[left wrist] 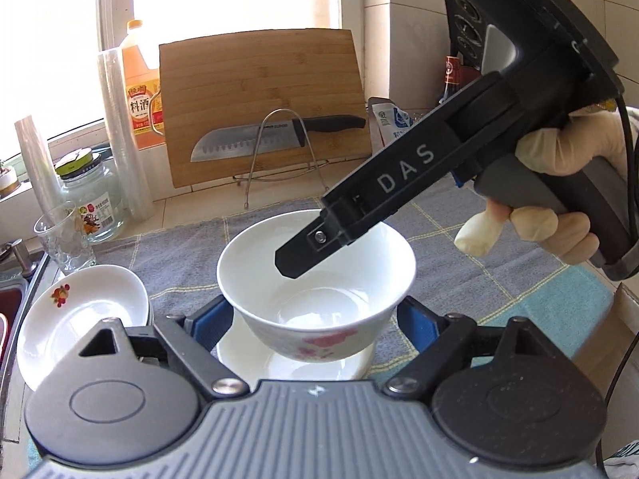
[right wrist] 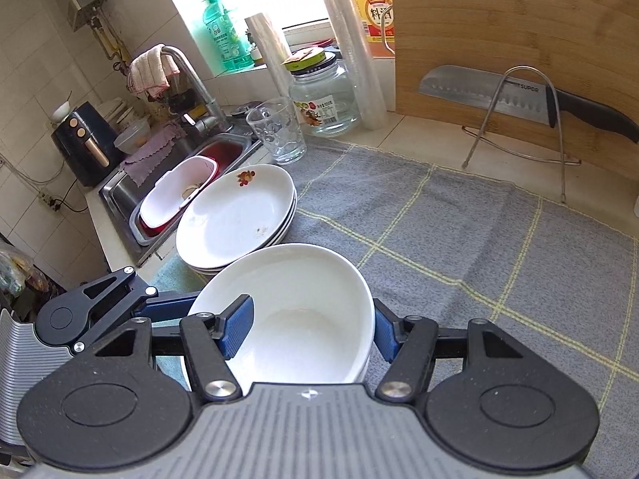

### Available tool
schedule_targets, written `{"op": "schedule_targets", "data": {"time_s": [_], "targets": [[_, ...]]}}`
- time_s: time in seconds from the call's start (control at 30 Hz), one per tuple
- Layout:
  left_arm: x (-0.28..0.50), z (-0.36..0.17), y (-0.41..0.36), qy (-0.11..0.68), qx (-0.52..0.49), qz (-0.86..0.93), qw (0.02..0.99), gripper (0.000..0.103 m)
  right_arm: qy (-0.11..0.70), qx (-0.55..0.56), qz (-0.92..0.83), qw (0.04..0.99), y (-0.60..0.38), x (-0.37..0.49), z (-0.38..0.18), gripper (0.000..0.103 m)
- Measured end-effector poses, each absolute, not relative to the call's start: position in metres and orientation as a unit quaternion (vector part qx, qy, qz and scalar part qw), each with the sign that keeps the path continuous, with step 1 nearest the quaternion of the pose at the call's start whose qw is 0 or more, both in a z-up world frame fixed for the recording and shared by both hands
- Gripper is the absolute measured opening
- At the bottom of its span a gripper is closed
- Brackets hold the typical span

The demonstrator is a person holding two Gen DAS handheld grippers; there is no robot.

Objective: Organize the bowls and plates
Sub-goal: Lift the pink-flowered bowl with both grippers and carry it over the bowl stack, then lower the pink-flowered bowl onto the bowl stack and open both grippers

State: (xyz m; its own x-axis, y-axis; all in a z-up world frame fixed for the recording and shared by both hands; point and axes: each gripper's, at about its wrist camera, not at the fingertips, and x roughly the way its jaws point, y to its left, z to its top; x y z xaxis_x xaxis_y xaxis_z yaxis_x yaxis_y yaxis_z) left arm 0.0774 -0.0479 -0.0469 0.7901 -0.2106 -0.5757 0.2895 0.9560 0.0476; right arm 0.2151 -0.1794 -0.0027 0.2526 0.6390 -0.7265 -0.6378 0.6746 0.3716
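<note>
A white bowl (left wrist: 315,275) with pink flowers on its outside hangs between the blue pads of my left gripper (left wrist: 313,315), which is shut on its lower sides. Just under it lies another white dish (left wrist: 287,367). My right gripper (left wrist: 295,255) reaches in from the upper right, held by a gloved hand (left wrist: 559,151). In the right wrist view this right gripper (right wrist: 309,331) straddles the rim of the bowl (right wrist: 303,291), one pad inside and one outside, shut on it. A stack of white plates (right wrist: 235,215) with a flower print stands to the left, beside the sink.
A grey checked cloth (right wrist: 479,259) covers the counter. At the back a wooden cutting board (left wrist: 259,92) leans on the wall, with a knife (left wrist: 255,139) on a wire rack. A drinking glass (left wrist: 64,239), a glass jar (left wrist: 94,199) and a sink (right wrist: 167,175) are on the left.
</note>
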Motion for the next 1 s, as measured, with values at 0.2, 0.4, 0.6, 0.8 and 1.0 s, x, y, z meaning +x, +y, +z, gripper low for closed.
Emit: {"op": "schedule_targets", "data": {"time_s": [0.2,0.4,0.6,0.8,1.0], "targets": [[0.082,-0.053,-0.035,0.308,0.061,-0.133,0.940,0.088,0.469,-0.003,0.402,0.787,-0.168,0.216,-0.010,0.068],[0.084,-0.060,-0.033,0.319,0.061,-0.139,0.936,0.088,0.475,-0.006,0.398,0.785,-0.166,0.215,-0.015,0.068],[0.085,-0.065,-0.032,0.328,0.061,-0.143,0.932,0.088,0.480,-0.008,0.395,0.784,-0.164,0.214,-0.021,0.068],[0.087,-0.069,-0.031,0.335,0.062,-0.142,0.930,0.088,0.480,-0.015,0.393,0.784,-0.160,0.214,-0.024,0.068],[0.088,-0.071,-0.030,0.339,0.056,-0.140,0.929,0.088,0.480,-0.024,0.395,0.783,-0.156,0.213,-0.025,0.068]]}}
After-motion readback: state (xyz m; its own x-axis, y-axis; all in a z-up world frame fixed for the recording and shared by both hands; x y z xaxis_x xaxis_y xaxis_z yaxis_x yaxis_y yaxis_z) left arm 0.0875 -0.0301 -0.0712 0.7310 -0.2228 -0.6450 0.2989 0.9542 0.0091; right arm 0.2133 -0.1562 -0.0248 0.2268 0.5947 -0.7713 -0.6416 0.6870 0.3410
